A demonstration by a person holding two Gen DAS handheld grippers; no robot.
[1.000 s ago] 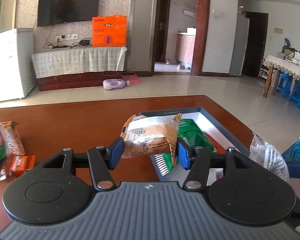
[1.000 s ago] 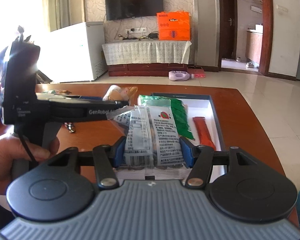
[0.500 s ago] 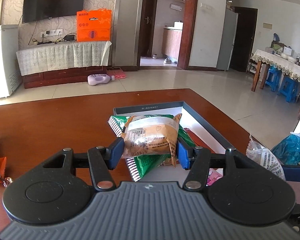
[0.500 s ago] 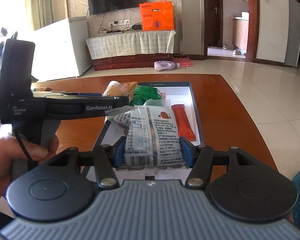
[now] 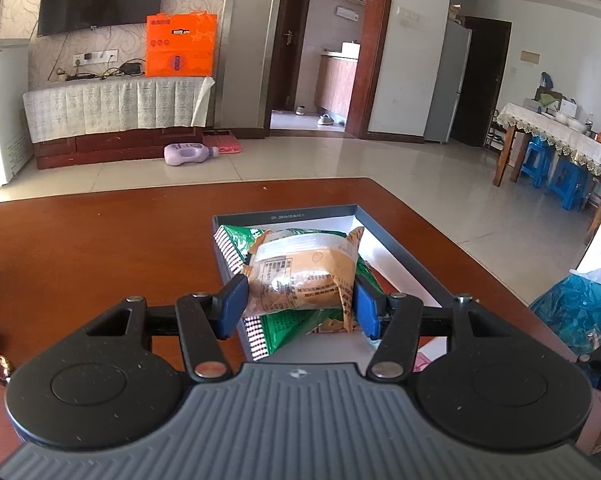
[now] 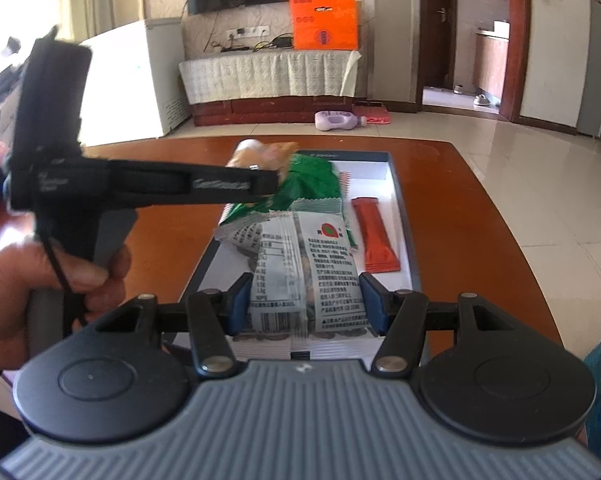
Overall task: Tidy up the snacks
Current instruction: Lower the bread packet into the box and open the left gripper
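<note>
Both grippers pinch packets over the box at frame centre: left gripper a tan packet, right gripper a clear packet (contents seemingly nuts), and dropping either may tip it off the green bag.

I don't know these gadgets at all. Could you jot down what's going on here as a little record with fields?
Setting: wooden table in a living room
Left gripper: jaws shut on a tan snack packet, held above the box
Right gripper: jaws shut on a clear snack packet
Box: shallow, white inside, on the table
Already in box: green snack bag, red stick packet
Elsewhere: blue plastic bag at the table's right
</note>
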